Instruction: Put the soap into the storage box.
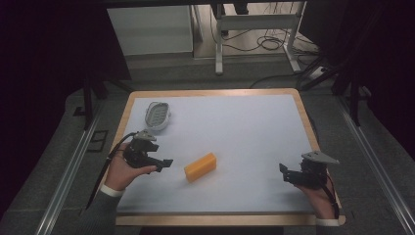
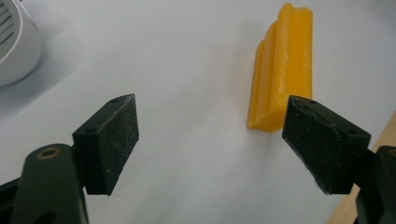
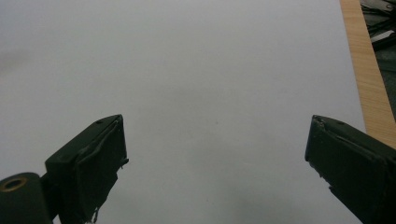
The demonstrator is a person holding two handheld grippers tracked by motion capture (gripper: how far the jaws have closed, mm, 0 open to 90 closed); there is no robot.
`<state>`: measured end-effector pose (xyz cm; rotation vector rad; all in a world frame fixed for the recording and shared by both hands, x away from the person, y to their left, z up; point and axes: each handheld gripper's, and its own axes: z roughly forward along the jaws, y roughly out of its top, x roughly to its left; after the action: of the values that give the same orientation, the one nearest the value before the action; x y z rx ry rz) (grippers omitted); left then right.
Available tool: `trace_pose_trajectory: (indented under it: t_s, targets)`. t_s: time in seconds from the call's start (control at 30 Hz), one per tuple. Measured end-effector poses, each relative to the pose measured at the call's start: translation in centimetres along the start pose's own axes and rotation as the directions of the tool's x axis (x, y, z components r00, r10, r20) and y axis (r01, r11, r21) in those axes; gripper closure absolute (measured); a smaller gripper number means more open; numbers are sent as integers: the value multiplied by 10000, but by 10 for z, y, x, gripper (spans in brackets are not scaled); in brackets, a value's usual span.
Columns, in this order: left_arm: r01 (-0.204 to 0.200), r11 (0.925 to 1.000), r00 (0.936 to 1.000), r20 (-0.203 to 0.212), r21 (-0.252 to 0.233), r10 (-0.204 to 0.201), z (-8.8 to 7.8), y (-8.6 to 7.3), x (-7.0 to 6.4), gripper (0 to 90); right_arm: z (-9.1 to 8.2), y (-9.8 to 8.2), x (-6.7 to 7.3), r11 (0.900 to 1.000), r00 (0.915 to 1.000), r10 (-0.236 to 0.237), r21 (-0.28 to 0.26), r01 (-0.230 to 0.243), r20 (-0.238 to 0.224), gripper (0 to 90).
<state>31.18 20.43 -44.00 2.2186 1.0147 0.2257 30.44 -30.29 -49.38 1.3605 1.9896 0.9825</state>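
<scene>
Dim, soft light throughout; the high view's corners fall to black. The table (image 1: 244,122) shows no glare and only faint shadows. Both gripper views look slightly soft and grainy.

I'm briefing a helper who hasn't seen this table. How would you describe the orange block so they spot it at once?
Start at the pale grey mat covering the wooden table. Near its front, slightly left of centre, lies a waxy orange-yellow rectangular block, just right of the left gripper. It is the one bright, straight-edged thing there; the white oval slotted dish farther back is pale and rounded.
</scene>
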Motion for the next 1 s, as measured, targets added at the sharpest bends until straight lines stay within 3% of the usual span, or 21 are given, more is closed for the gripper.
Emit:
trace_pose_trajectory:
  t_s: [0.53,1.0]
  targets:
    - [-606,9977,9979,265,315,597,9,26,-17,199,-2,1,-1,10000,10000,45,-49,-44,43,54]
    - [-1042,9897,9936,534,977,994,36,43,-37,213,-1,0,-2,9999,9999,115,-11,-115,74,54]
